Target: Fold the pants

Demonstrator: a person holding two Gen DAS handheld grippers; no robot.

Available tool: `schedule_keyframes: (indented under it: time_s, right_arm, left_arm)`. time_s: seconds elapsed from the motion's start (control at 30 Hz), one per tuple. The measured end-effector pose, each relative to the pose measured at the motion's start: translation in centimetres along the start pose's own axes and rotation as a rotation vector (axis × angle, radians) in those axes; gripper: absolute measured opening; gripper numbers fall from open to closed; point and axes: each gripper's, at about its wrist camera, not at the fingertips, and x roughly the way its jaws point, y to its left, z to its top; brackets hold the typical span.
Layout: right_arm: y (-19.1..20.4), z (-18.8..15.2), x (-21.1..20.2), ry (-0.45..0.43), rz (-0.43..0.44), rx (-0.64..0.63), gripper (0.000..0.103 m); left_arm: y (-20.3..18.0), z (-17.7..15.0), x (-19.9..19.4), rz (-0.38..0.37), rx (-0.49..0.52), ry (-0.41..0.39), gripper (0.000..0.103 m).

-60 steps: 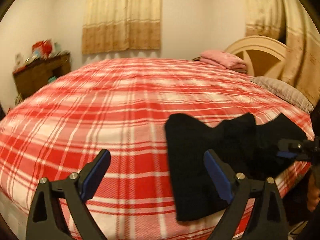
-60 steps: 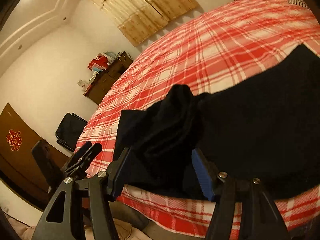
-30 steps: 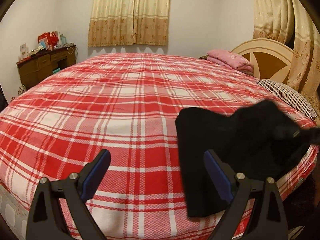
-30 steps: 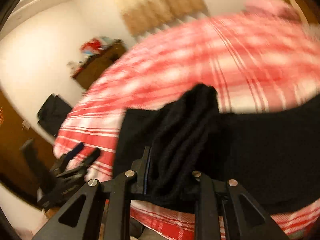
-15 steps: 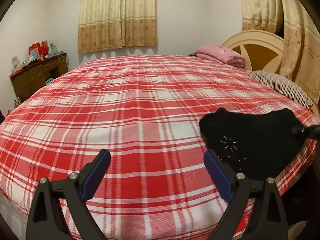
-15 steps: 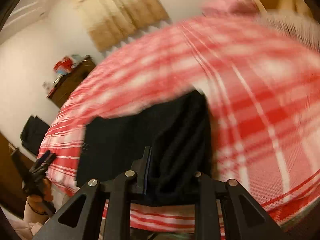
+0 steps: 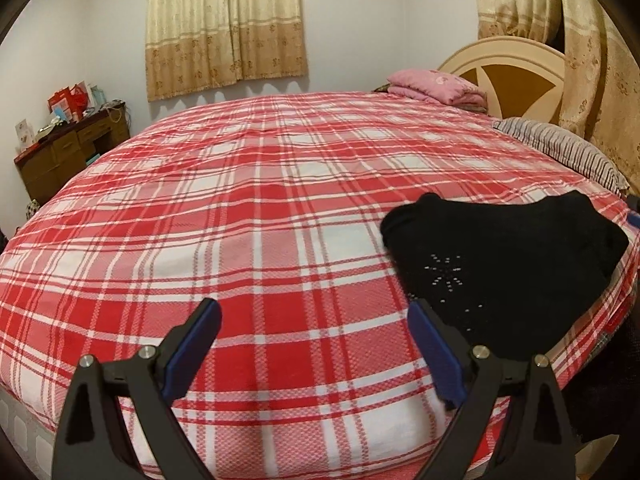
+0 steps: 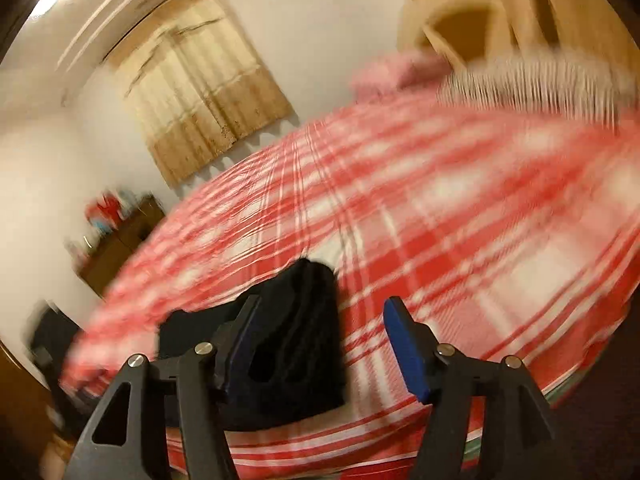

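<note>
Red plaid bedspread (image 7: 248,216), pink folded blanket (image 7: 436,86) by headboard (image 7: 516,76), striped pillow (image 7: 560,148), beige curtains (image 7: 224,24), wood dresser w/ clutter (image 7: 68,148)

Both wrist cameras look forward and slightly downward across the plaid bed (image 7: 256,216) from its near edge; the right view is blurred. Shared: black pants (image 7: 508,264), curtain (image 7: 224,24), headboard (image 7: 516,80).

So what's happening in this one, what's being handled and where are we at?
A person is folding black pants on a bed with a red plaid cover, using handheld tongs. The pants lie in a folded bundle near the bed's edge. The right tongs are opening, with the fabric no longer pinched. The left tongs hover open and empty over the cover.
</note>
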Motion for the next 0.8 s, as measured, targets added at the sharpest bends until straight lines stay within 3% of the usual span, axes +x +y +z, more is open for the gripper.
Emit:
schedule_keyframes:
  time_s: [0.1, 0.17, 0.23, 0.27, 0.37, 0.43, 0.53, 0.7, 0.8]
  right_arm:
    - [3.9, -0.2, -0.4, -0.058, -0.058, -0.172, 0.059]
    - [6.2, -0.4, 0.3, -0.057, -0.054, -0.264, 0.035]
    - [7.7, -1.1, 1.7, 0.006, -0.016, -0.316, 0.016]
    - [8.2, -1.4, 2.4, 0.026, -0.006, -0.333, 0.013]
    - [7.7, -3.4, 3.8, 0.093, -0.042, -0.373, 0.013]
    - [5.3, -4.5, 5.4, 0.169, -0.074, -0.303, 0.012]
    - [2.5, -4.3, 5.2, 0.142, 0.044, -0.119, 0.010]
    - [2.7, -4.0, 5.0, 0.143, 0.062, -0.072, 0.013]
    - [2.0, -3.3, 3.5, 0.092, 0.122, 0.028, 0.014]
  left_arm:
    - [-1.4, 0.6, 0.0, -0.008, 0.029, -0.010, 0.096]
    - [-2.7, 1.4, 0.1, -0.016, 0.040, -0.019, 0.096]
    - [-4.0, 2.2, 0.4, -0.029, 0.032, -0.014, 0.096]
    - [-4.4, 2.4, 0.7, -0.028, 0.028, -0.009, 0.096]
    - [-6.1, 2.7, 2.1, 0.007, 0.024, 0.020, 0.096]
    - [-7.0, 2.2, 2.9, 0.028, 0.033, 0.044, 0.096]
    - [-7.8, 0.7, 4.3, 0.068, 0.060, 0.108, 0.096]
    - [-7.6, -0.1, 4.6, 0.059, 0.041, 0.142, 0.097]
    - [-7.4, 0.0, 4.3, 0.057, 0.034, 0.145, 0.097]
